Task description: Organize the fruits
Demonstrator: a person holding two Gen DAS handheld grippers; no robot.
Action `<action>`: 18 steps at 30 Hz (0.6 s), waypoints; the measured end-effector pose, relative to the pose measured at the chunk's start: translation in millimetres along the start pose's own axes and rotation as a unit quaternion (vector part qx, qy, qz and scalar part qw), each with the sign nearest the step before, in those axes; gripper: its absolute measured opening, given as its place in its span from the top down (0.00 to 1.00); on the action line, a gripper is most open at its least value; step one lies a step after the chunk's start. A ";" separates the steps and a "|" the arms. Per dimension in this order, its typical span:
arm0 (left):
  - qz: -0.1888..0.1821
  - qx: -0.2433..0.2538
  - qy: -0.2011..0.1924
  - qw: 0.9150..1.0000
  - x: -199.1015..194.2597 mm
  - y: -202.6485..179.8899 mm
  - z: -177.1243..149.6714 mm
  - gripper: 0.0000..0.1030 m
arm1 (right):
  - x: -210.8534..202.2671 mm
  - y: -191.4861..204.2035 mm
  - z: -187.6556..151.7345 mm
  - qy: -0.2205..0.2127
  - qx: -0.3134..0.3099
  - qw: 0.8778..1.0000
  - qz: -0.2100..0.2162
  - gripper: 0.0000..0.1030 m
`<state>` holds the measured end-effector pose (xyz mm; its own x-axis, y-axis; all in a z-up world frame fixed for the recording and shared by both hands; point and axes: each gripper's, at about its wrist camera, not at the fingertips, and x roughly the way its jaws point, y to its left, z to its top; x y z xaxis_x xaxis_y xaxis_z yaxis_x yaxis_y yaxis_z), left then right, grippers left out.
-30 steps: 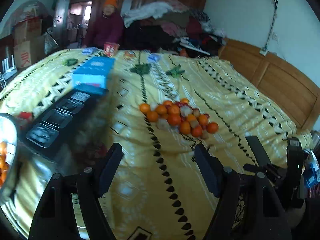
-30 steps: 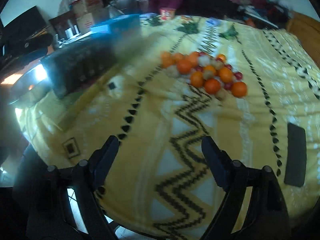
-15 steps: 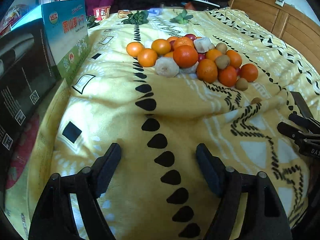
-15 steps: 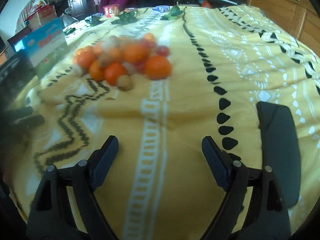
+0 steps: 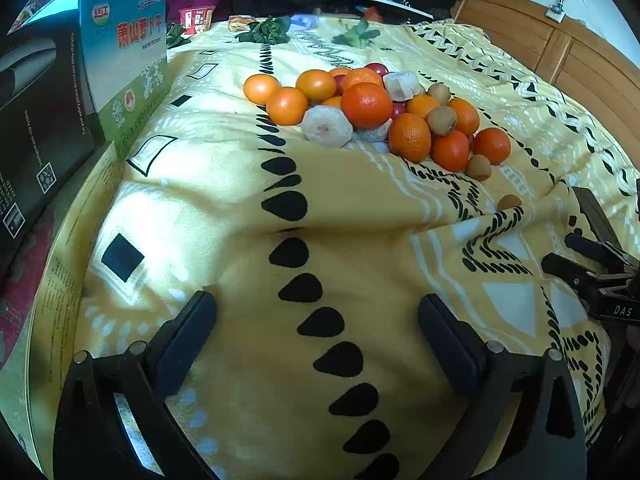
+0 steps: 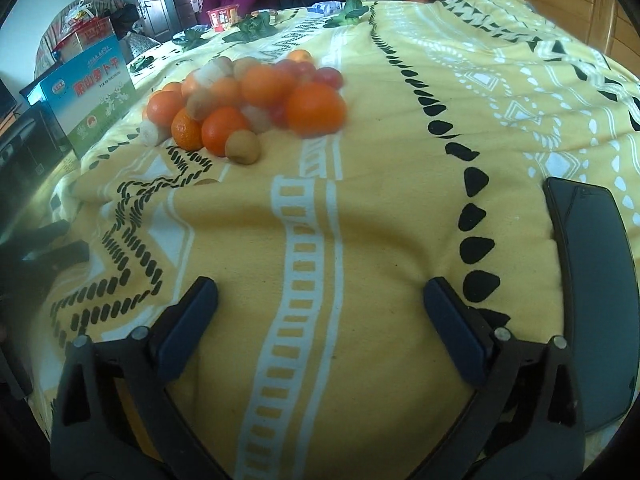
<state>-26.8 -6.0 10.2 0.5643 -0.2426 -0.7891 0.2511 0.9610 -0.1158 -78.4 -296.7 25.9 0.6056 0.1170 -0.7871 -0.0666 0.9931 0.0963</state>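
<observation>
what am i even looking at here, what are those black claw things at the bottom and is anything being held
The black claws are two hand-held grippers; a person carries one in each hand, and each has a wide-angle camera looking forward along its fingers. One picture comes from the left gripper, the other from the right gripper. Both hang over a yellow patterned blanket on a bed. On it lies a fruit pile: oranges, small brown and red fruits, some pale ones. A blue-green box stands to the left, and a dark phone lies on the right. Nothing is held: both sets of jaws are opening, with only blanket between them.
</observation>
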 end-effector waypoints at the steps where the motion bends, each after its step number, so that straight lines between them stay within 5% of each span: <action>1: 0.002 0.001 0.000 1.000 0.2 -0.6 -0.1 0.01 | 0.2 -0.1 0.2 0.000 0.000 1.000 0.000 0.00; 18: 0.002 0.001 0.002 1.000 2.1 -0.6 0.8 0.00 | 1.6 0.1 1.1 0.001 -0.001 1.000 -0.002 0.00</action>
<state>-25.2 -7.2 9.1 0.5612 -0.2387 -0.7925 0.2507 0.9615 -0.1121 -76.6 -296.4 25.3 0.6036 0.1130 -0.7892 -0.0664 0.9936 0.0915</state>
